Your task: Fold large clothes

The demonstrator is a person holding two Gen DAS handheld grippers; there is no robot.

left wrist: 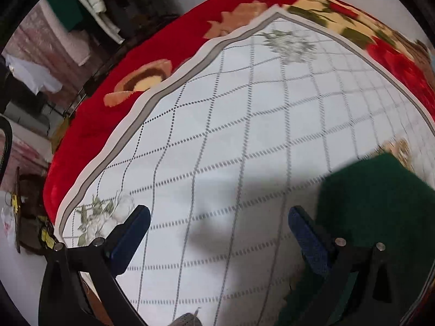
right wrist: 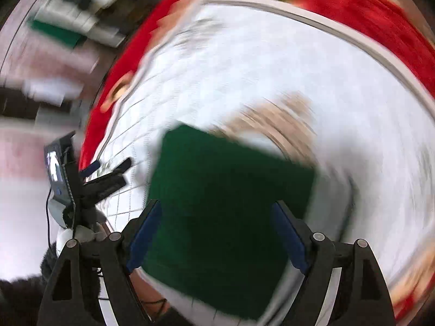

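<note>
A dark green garment (right wrist: 228, 217), folded into a rough rectangle, lies on a white sheet (left wrist: 231, 125) with a grey checked pattern. It also shows in the left wrist view (left wrist: 380, 212) at the lower right. My right gripper (right wrist: 217, 233) is open and empty, held above the garment with its blue pads either side. My left gripper (left wrist: 218, 233) is open and empty over the bare sheet, left of the garment. The left gripper also shows in the right wrist view (right wrist: 108, 171). The right wrist view is blurred by motion.
The sheet lies on a red floral blanket (left wrist: 130, 62) that covers a bed. Beyond the bed's left edge stand racks of folded clothes (left wrist: 95, 2) and cluttered floor space (left wrist: 24, 135).
</note>
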